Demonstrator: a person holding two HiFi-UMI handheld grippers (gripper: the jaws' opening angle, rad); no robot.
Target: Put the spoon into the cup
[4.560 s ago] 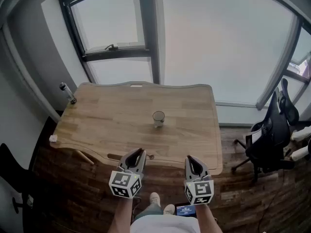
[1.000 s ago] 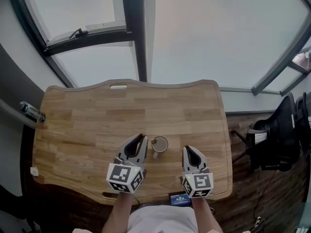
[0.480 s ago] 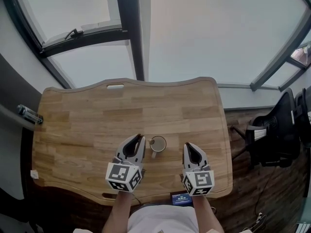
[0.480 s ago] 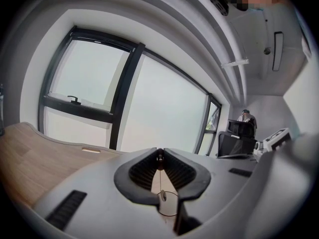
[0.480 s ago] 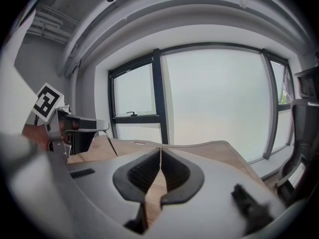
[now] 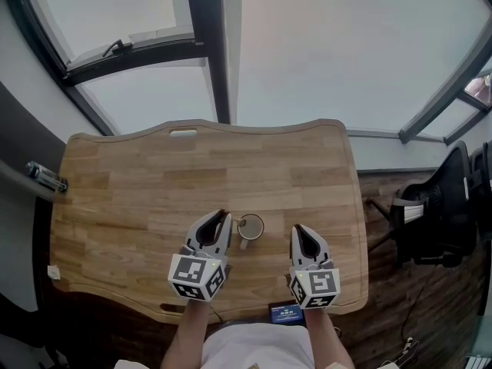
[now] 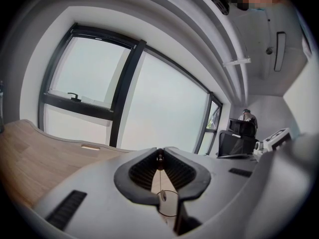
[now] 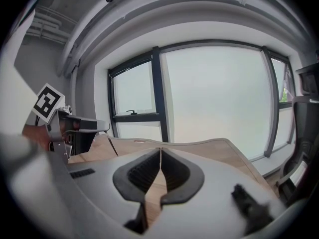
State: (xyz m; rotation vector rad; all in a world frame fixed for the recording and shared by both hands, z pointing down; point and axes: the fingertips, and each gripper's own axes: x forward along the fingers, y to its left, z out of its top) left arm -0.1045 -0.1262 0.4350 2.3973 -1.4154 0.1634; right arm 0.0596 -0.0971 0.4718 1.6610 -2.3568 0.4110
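Note:
A glass cup (image 6: 250, 227) stands on the wooden table (image 6: 154, 183) near its front edge. My left gripper (image 6: 222, 216) hovers just left of the cup and is shut on a thin metal spoon (image 7: 160, 178). In the left gripper view the spoon hangs down from the closed jaw tips (image 7: 160, 153), and its lower end is over the cup's rim (image 7: 169, 209). Whether it touches the cup I cannot tell. My right gripper (image 6: 298, 231) is to the right of the cup, shut with nothing between its jaws (image 8: 160, 149).
A bottle (image 6: 44, 177) lies at the table's left edge and a small white item (image 6: 54, 271) sits near the front left corner. A phone (image 6: 286, 312) shows below the front edge. A black office chair (image 6: 434, 221) stands to the right. Windows rise behind the table.
Earlier I stood back from the table with the cup far ahead; now both grippers flank the cup. Over the last second almost nothing has moved.

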